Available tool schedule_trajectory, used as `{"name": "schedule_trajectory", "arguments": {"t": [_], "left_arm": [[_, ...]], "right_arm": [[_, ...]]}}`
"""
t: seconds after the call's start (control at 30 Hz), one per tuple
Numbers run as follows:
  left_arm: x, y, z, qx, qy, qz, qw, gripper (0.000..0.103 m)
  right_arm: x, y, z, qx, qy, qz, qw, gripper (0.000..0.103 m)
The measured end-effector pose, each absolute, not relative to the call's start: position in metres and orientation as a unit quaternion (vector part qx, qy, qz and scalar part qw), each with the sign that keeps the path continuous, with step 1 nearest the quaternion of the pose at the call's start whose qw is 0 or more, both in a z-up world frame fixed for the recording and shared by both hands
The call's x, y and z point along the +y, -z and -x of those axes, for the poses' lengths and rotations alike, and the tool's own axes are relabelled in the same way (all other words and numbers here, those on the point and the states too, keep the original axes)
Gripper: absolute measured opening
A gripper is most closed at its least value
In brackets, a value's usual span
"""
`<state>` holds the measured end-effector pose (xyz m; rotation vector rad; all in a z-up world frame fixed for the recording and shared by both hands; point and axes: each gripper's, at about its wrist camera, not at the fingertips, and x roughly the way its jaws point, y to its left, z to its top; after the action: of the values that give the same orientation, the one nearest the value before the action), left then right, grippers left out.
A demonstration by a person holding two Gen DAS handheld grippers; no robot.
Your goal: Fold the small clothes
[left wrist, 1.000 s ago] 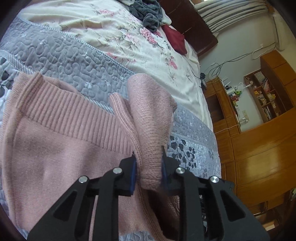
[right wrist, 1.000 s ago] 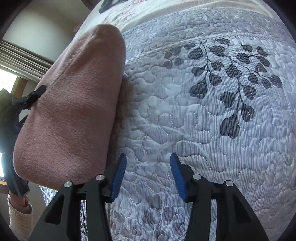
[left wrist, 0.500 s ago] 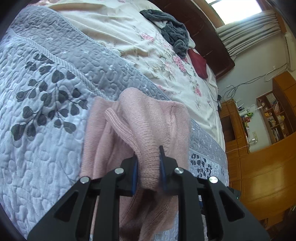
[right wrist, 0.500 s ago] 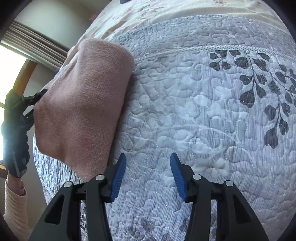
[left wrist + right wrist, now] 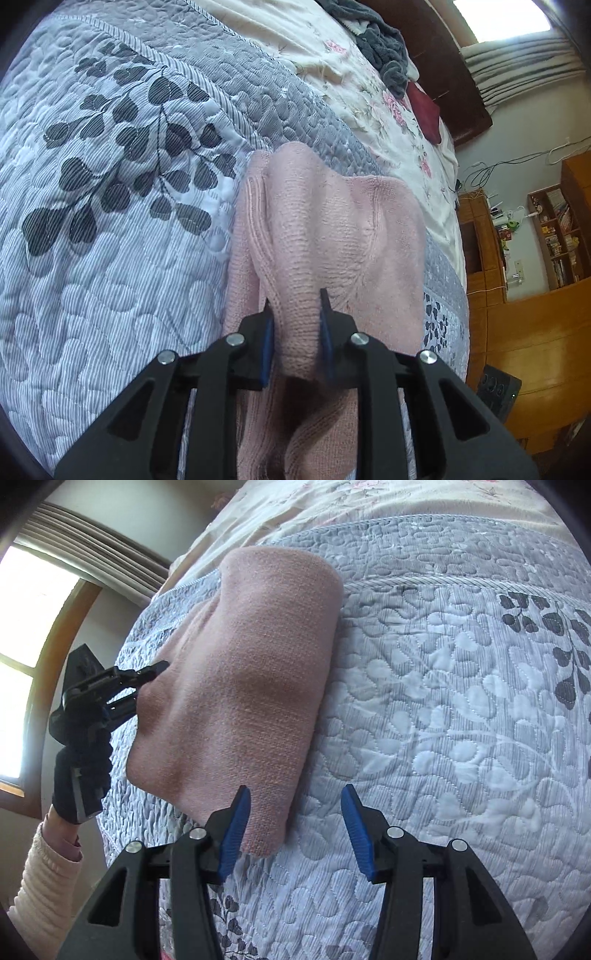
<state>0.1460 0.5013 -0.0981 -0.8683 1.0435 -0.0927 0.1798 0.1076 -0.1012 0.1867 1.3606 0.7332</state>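
Left hand-held gripper (image 5: 295, 325) pinching a fold of the pink knit sweater (image 5: 332, 236), which lies folded on the grey leaf-patterned quilt (image 5: 110, 221) of the bed. Right hand-held gripper (image 5: 295, 827), fingers spread, just beside the sweater's near corner.

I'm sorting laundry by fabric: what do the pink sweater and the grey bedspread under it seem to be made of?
Pink sweater: a soft knit, probably wool or acrylic; fine knit rows and ribbed bands show, matte and slightly fuzzy. Grey bedspread: quilted woven fabric, perhaps cotton or polyester; puffy stitched leaf shapes, fine stripes, slight sheen.
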Motion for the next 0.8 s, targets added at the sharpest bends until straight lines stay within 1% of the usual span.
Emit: {"name": "schedule_trajectory", "arguments": {"t": [0.07,0.23,0.27,0.37,0.43,0.47,0.5,0.53,0.57,0.6,0.63,0.67,0.8], "left_arm": [[0.502,0.088,-0.133,0.471,0.048,0.402,0.784,0.021],[0.485,0.053,-0.084,0.454,0.068,0.352,0.816,0.024],[0.479,0.05,-0.076,0.457,0.073,0.343,0.818,0.027],[0.463,0.054,-0.063,0.477,0.076,0.324,0.813,0.036],[0.458,0.065,-0.062,0.496,0.071,0.322,0.803,0.035],[0.456,0.072,-0.062,0.505,0.063,0.318,0.8,0.031],[0.454,0.079,-0.062,0.511,0.058,0.317,0.797,0.025],[0.454,0.085,-0.062,0.515,0.058,0.321,0.793,0.006],[0.455,0.09,-0.062,0.52,0.06,0.328,0.787,0.005],[0.456,0.093,-0.061,0.521,0.061,0.337,0.782,0.005],[0.458,0.094,-0.06,0.518,0.059,0.343,0.781,0.004],[0.46,0.092,-0.058,0.514,0.059,0.343,0.784,0.003],[0.465,0.083,-0.05,0.511,0.043,0.314,0.799,0.003]], "right_arm": [[0.111,0.101,-0.178,0.615,-0.339,-0.094,0.706,0.053],[0.122,0.105,-0.172,0.619,-0.352,-0.12,0.691,0.06],[0.124,0.108,-0.171,0.622,-0.351,-0.123,0.689,0.062],[0.13,0.12,-0.169,0.637,-0.339,-0.134,0.679,0.063],[0.134,0.129,-0.167,0.648,-0.339,-0.149,0.666,0.063],[0.137,0.133,-0.166,0.652,-0.337,-0.148,0.662,0.063],[0.141,0.136,-0.164,0.657,-0.336,-0.143,0.659,0.062],[0.143,0.138,-0.163,0.66,-0.336,-0.138,0.658,0.055],[0.144,0.138,-0.163,0.661,-0.333,-0.134,0.659,0.045],[0.144,0.136,-0.162,0.66,-0.33,-0.128,0.663,0.04],[0.142,0.133,-0.161,0.658,-0.332,-0.127,0.664,0.031],[0.139,0.129,-0.161,0.654,-0.336,-0.134,0.664,0.026],[0.129,0.116,-0.158,0.638,-0.349,-0.135,0.673,0.023]]}}
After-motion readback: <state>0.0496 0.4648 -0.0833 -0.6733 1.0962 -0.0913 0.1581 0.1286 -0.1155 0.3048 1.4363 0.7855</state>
